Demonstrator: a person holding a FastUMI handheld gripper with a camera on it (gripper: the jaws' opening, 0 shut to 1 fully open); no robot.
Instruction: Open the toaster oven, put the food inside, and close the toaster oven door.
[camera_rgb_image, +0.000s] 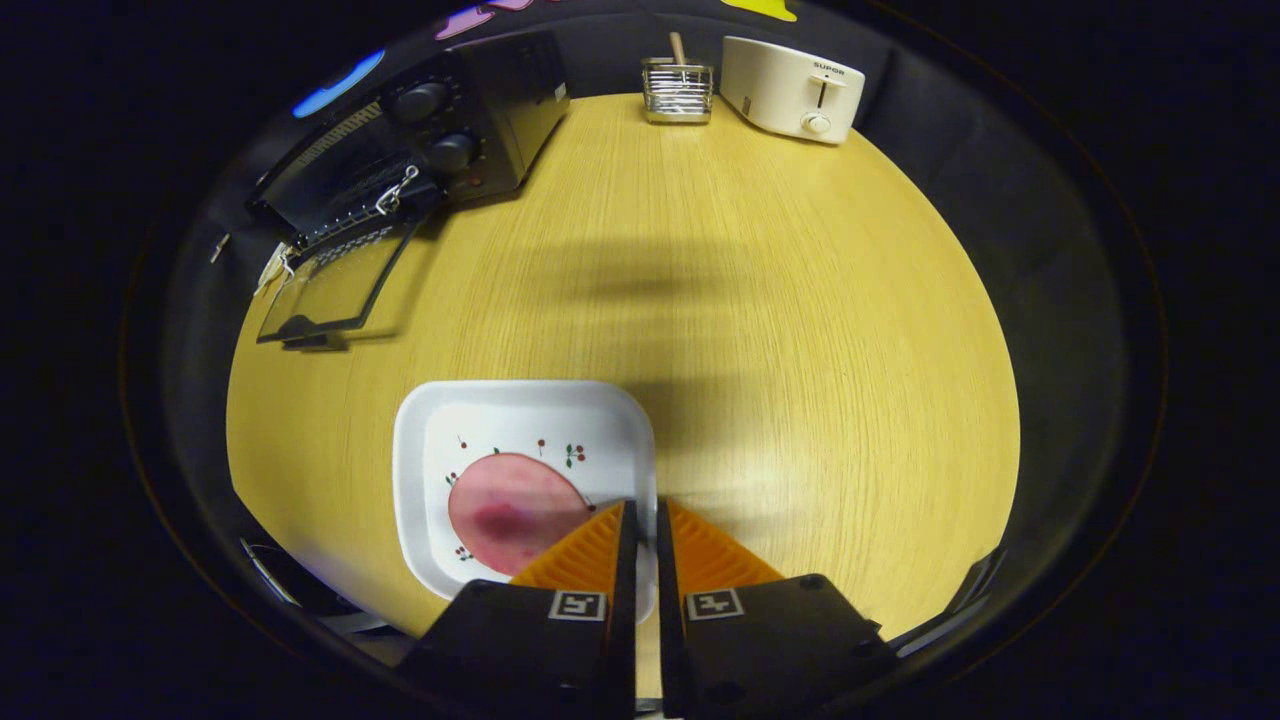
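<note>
Hovering low over the near side of the table (760, 300), the gripper (640, 520) has its two fingers drawn almost together with only a thin slit between them, and nothing is caught in that slit. The tips sit above the right-hand rim of a white plate (420, 480), which lies just ahead and to the left of the fingers. On the plate rests a round pink slice of food (510, 510), flat against the dish, its right edge close beside the left fingertip. That flatness looks like the reason for coming in at the rim: a thin slice probably has to be taken from its edge.

Further off on the left stands the black toaster oven (440, 130), its glass door (335, 280) already dropped down flat toward the table, so opening seems done and the loading is what remains. A white toaster (790, 85) and a small wire rack (678, 90) stand at the far edge, well apart from the plate. Between plate and oven door the wood is bare, giving an unobstructed run; the door's front lip is the one edge to clear, I would guess.
</note>
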